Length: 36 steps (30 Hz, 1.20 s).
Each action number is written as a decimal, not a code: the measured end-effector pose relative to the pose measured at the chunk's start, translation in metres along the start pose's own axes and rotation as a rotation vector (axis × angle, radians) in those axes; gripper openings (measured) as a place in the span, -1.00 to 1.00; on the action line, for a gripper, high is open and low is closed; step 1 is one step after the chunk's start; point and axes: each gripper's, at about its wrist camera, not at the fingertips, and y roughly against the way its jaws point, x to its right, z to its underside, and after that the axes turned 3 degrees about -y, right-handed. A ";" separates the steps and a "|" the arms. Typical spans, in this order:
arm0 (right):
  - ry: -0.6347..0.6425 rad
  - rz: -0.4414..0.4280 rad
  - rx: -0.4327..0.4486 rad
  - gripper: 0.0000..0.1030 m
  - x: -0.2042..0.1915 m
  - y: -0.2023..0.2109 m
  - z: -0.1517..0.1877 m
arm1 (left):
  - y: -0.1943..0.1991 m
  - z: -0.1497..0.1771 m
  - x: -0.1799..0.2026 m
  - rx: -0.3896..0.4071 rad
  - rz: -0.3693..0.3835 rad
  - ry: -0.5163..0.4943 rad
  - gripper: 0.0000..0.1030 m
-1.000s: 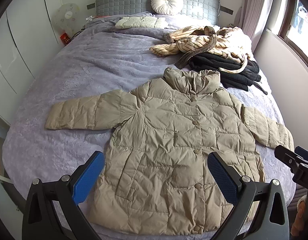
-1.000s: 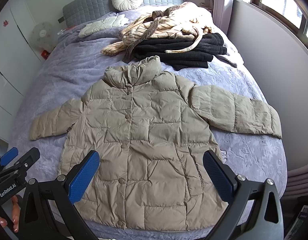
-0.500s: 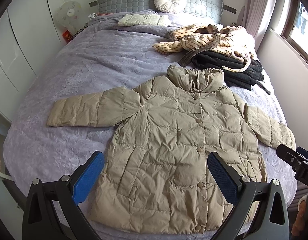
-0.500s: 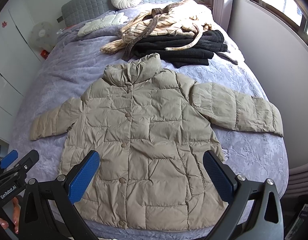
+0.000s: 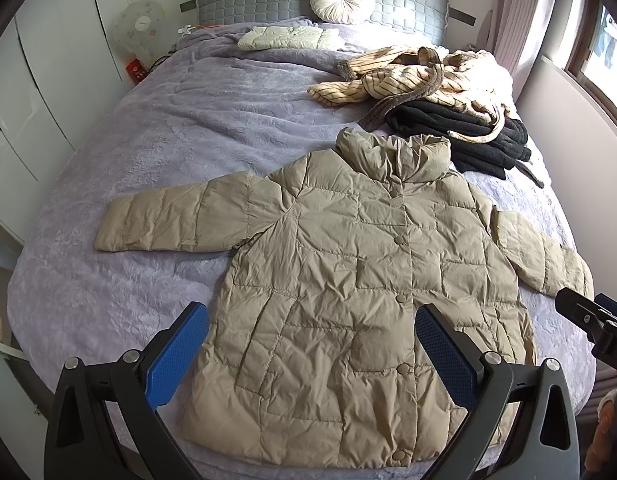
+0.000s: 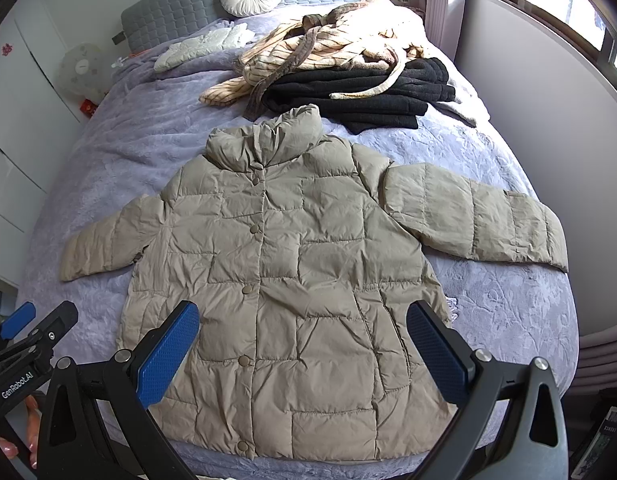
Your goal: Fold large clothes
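The beige puffer jacket (image 5: 348, 292) lies flat and buttoned; no fold made yet; left gripper (image 5: 308, 354) and right gripper (image 6: 304, 350) gape empty above its hem.

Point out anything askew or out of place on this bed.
The striped cream robe lies crumpled over the folded black garment, unfolded. The beige quilted puffer jacket lies flat, buttoned, sleeves spread; nothing odd there.

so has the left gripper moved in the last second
Yes. The left gripper has eased back and to its left: the puffer jacket and headboard slid rightward in its view.
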 end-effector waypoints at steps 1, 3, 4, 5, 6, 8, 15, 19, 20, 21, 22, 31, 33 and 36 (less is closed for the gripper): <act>0.000 0.000 0.000 1.00 0.000 0.000 0.000 | -0.001 0.001 -0.001 0.000 0.000 0.001 1.00; -0.001 0.000 0.002 1.00 0.000 0.000 0.000 | -0.001 0.001 -0.001 0.000 0.000 0.001 1.00; -0.001 0.000 0.002 1.00 0.000 0.000 0.001 | -0.001 0.001 -0.001 0.000 0.000 0.000 1.00; -0.001 0.000 0.001 1.00 0.000 0.000 0.000 | -0.001 0.001 -0.001 0.000 0.000 -0.001 1.00; -0.001 0.000 0.001 1.00 0.000 0.000 -0.001 | -0.001 0.001 -0.001 0.000 0.000 -0.001 1.00; -0.003 -0.001 0.000 1.00 0.000 0.000 -0.001 | -0.001 0.001 -0.002 0.000 0.001 -0.003 1.00; -0.001 0.000 -0.001 1.00 0.000 -0.001 -0.001 | -0.001 0.000 -0.001 -0.002 -0.001 0.002 1.00; -0.001 -0.002 -0.003 1.00 0.000 -0.001 -0.001 | 0.000 0.000 0.000 -0.002 -0.001 0.001 1.00; -0.001 -0.001 -0.003 1.00 0.000 -0.001 -0.002 | 0.000 0.000 0.000 -0.002 -0.001 0.000 1.00; 0.000 -0.001 -0.004 1.00 0.000 -0.001 -0.001 | -0.001 0.000 -0.001 -0.002 -0.001 0.001 1.00; 0.000 -0.001 -0.004 1.00 -0.001 -0.001 -0.001 | -0.001 0.000 -0.001 -0.003 -0.001 0.002 1.00; -0.002 0.001 -0.007 1.00 -0.001 -0.002 -0.001 | -0.003 0.003 -0.004 -0.004 0.000 0.002 1.00; -0.001 0.001 -0.006 1.00 -0.001 -0.002 -0.002 | -0.003 0.002 -0.004 -0.005 0.000 0.003 1.00; -0.001 0.000 -0.007 1.00 -0.001 -0.002 -0.002 | -0.004 0.003 -0.005 -0.005 0.000 0.003 1.00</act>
